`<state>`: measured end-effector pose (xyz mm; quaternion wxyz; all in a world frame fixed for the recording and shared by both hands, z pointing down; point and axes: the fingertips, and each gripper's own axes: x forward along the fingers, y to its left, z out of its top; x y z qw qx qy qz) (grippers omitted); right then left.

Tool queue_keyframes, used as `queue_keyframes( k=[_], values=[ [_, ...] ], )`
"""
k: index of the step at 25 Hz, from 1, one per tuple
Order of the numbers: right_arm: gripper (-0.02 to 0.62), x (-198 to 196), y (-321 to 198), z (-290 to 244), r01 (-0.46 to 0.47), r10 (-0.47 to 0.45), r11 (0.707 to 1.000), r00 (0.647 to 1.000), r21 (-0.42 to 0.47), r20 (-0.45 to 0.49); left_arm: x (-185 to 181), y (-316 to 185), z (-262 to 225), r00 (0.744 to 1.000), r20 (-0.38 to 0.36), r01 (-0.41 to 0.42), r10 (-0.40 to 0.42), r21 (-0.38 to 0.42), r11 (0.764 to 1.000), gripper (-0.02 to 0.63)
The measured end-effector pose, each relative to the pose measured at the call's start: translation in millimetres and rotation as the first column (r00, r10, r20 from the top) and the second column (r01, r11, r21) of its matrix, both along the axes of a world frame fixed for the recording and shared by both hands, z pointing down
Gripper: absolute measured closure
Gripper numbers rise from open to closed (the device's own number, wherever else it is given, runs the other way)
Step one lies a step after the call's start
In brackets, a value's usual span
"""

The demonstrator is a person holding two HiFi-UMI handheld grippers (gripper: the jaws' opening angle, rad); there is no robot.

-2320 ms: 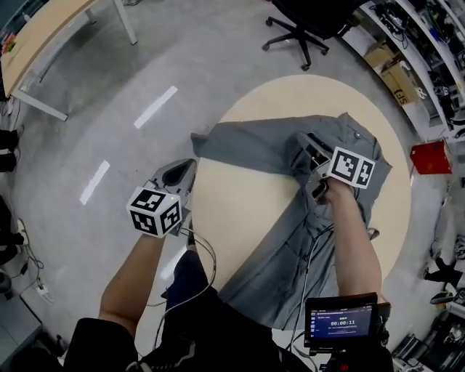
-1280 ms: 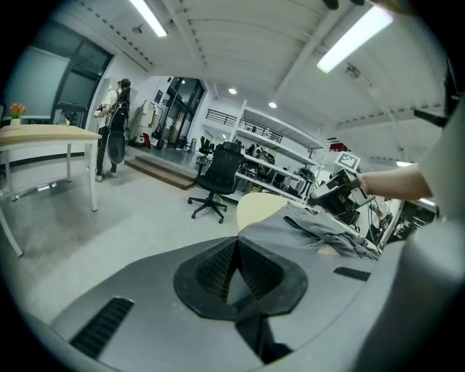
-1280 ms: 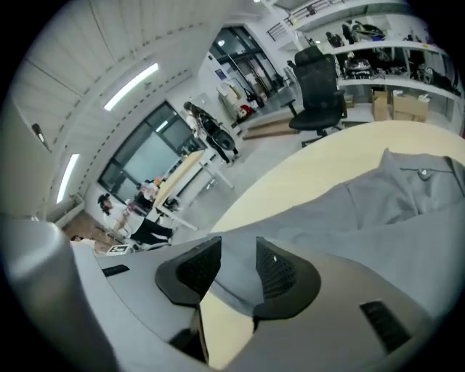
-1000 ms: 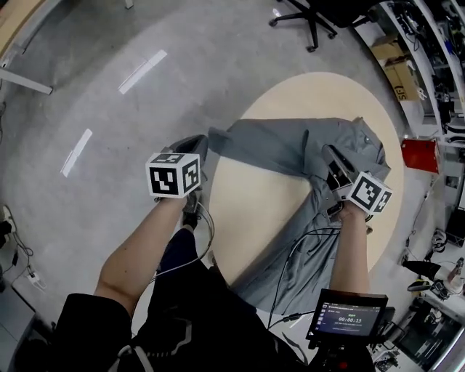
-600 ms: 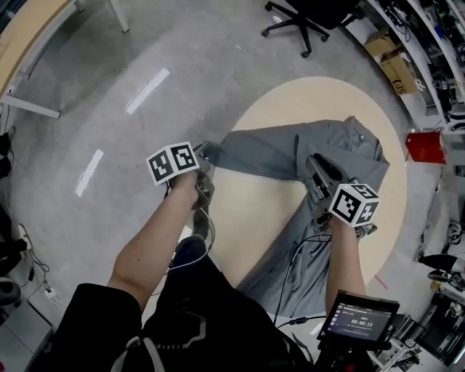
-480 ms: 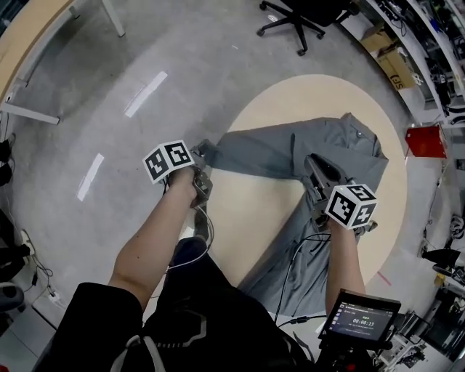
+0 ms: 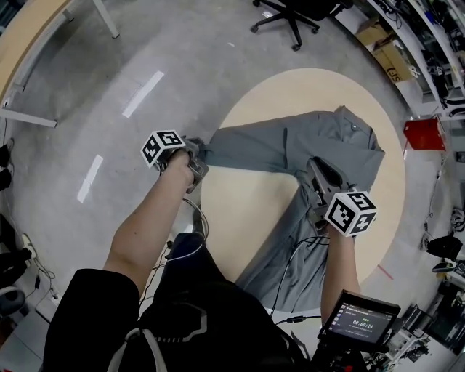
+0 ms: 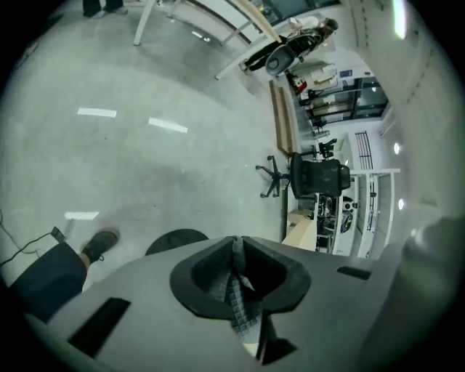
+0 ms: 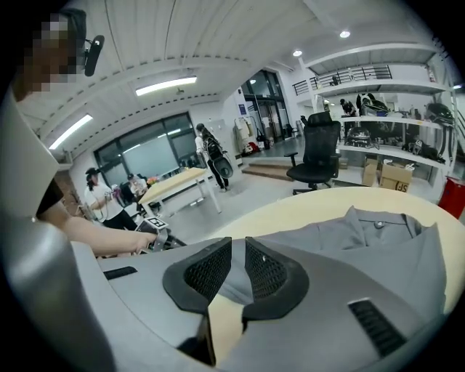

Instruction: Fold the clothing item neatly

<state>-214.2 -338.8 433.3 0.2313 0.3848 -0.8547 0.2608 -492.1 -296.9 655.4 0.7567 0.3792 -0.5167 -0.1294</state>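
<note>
A grey shirt [image 7: 305, 142] lies spread over the round wooden table [image 7: 247, 211], one long sleeve [image 7: 240, 142] reaching to the left rim. My left gripper [image 7: 197, 151] is at that rim, on the sleeve's end. In the left gripper view its jaws [image 8: 236, 251] have just been closing, and a strip of grey cloth [image 8: 241, 305] is pinched between them. My right gripper [image 7: 314, 168] rests on the shirt's body near the middle. Its jaws [image 9: 237, 254] have also just been closing and stand narrow, with grey shirt cloth [image 9: 363, 240] running between the pads.
A black office chair [image 7: 290, 14] stands beyond the table. A red box [image 7: 423, 133] and cardboard boxes [image 7: 396, 58] sit at the right. A long desk [image 7: 29, 36] is at the far left. A small monitor [image 7: 360, 323] and cables hang near my body. Other people [image 9: 98, 200] stand far off.
My left gripper has rolled, dropped to the table's left rim and closed on the sleeve end. The right gripper has shifted slightly on the shirt.
</note>
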Motion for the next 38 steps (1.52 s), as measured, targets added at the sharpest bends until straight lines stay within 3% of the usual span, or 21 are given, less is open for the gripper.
queue_keyframes(
  k=[4,8,11,15,19,22,25,28,30,32,35,38],
  values=[
    [0.532,31,4,-1,-0.051,0.051,0.999,0.999,0.007,-0.007,-8,-9,-19,0.995,0.032,0.088,-0.092,0.104,0.991,0.583],
    [0.532,52,18,-23,-0.083,0.082,0.996,0.997,0.036,0.005,-21,-13,-75,0.976,0.108,0.152,-0.191,0.293,0.944,0.583],
    [0.532,75,29,-50,-0.085,0.086,0.991,0.996,0.104,-0.004,-19,-25,-134,0.96,0.109,0.18,-0.256,0.458,0.871,0.583],
    [0.532,157,65,-93,-0.097,0.102,0.975,0.995,0.202,-0.012,7,-33,-213,0.934,0.167,0.131,-0.316,0.663,0.737,0.583],
    [0.532,248,100,-133,-0.171,0.169,0.946,0.985,0.276,0.033,42,-40,-262,0.91,0.221,0.075,-0.35,0.743,0.666,0.583],
    [0.533,312,128,-141,-0.198,0.198,0.936,0.98,0.29,0.03,77,-57,-311,0.886,0.296,-0.027,-0.358,0.802,0.596,0.583],
    [0.532,370,149,-130,-0.251,0.252,0.93,0.967,0.268,0.031,120,-73,-336,0.875,0.335,-0.101,-0.35,0.832,0.545,0.583],
    [0.532,405,164,-118,-0.318,0.321,0.916,0.947,0.245,0.03,166,-97,-334,0.888,0.364,-0.168,-0.279,0.824,0.541,0.583],
    [0.532,421,178,-111,-0.349,0.356,0.907,0.935,0.234,0.016,205,-117,-339,0.887,0.409,-0.252,-0.217,0.819,0.515,0.583],
    [0.532,436,195,-102,-0.373,0.377,0.902,0.926,0.219,0.023,264,-135,-338,0.865,0.485,-0.374,-0.127,0.793,0.482,0.583],
    [0.532,469,207,-77,-0.412,0.408,0.893,0.911,0.182,0.063,351,-153,-312,0.823,0.569,-0.502,-0.007,0.732,0.46,0.583],
    [0.532,504,211,-43,-0.42,0.413,0.895,0.908,0.148,0.077,429,-163,-287,0.77,0.635,-0.603,0.068,0.687,0.406,0.583]
  ],
)
